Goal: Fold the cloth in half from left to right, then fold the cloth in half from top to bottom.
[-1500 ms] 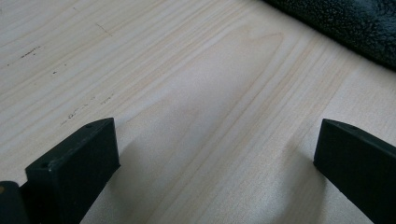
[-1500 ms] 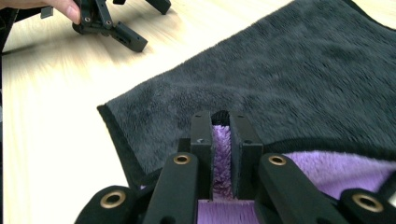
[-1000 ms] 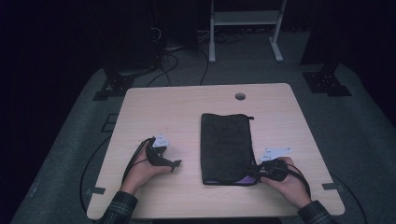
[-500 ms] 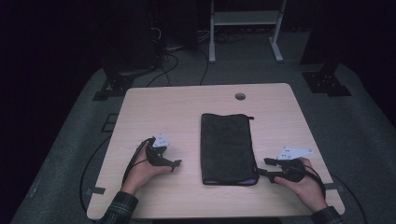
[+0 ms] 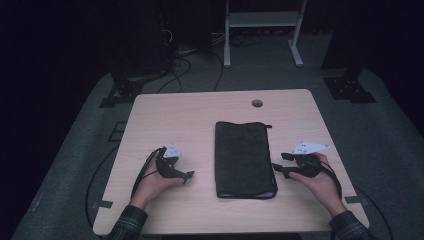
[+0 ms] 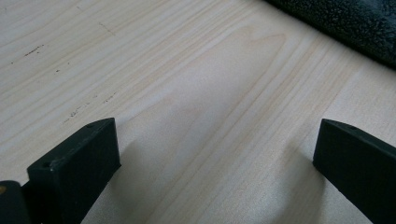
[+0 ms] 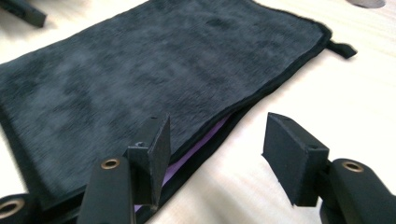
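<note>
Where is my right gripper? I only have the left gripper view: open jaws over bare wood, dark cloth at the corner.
Observer: The right gripper sits at the near right edge of the towel; its jaws have just been opening, gripping nothing.
Operator: How does the towel lie?
Observer: Folded flat in a long strip, with a purple layer peeking out at that edge.
Operator: What's beyond it?
Observer: A round hole in the table.
</note>
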Tool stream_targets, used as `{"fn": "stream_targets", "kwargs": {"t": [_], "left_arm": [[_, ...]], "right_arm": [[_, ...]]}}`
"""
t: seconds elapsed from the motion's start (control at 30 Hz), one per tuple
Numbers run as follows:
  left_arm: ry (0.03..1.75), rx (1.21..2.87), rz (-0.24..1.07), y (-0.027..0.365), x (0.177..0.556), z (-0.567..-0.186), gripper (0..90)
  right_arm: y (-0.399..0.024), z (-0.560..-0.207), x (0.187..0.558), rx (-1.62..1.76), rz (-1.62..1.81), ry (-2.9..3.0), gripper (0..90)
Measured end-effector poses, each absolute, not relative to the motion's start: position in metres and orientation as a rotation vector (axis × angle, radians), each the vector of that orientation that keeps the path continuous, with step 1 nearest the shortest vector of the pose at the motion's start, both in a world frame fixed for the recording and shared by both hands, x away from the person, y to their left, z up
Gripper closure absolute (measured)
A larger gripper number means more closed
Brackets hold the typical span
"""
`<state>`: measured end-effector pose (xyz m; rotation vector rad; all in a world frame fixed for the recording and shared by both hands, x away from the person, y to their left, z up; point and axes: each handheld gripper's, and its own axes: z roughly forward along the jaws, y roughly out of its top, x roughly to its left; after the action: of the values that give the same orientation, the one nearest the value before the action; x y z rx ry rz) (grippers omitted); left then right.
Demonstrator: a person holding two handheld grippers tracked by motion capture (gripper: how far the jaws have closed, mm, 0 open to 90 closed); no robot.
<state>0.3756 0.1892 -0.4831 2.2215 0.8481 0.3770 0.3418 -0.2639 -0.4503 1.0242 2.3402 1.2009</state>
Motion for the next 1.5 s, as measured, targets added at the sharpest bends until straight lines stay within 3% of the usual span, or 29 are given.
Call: {"fn": "stream_targets", "kwargs": {"t": [0.13,0.27,0.47,1.17,1.5], "left_arm": [[0.864,2.184,0.397,0.190,0.377,-0.482,8.8],[0.886,2.177,0.382,0.190,0.381,-0.477,25.1],[0.864,2.174,0.347,0.180,0.392,-0.470,32.3],[0.769,2.146,0.362,0.113,0.468,-0.430,41.0],[0.831,2.153,0.364,0.091,0.506,-0.442,39.9]], "right_arm": [[-0.264,-0.447,0.357,1.043,1.220,2.330,40.8],[-0.263,-0.445,0.372,1.067,1.236,2.321,40.4],[-0.261,-0.442,0.391,1.077,1.228,2.314,40.5],[-0.246,-0.436,0.457,1.084,1.195,2.316,40.2],[-0.234,-0.448,0.494,1.117,1.169,2.311,40.3]]}}
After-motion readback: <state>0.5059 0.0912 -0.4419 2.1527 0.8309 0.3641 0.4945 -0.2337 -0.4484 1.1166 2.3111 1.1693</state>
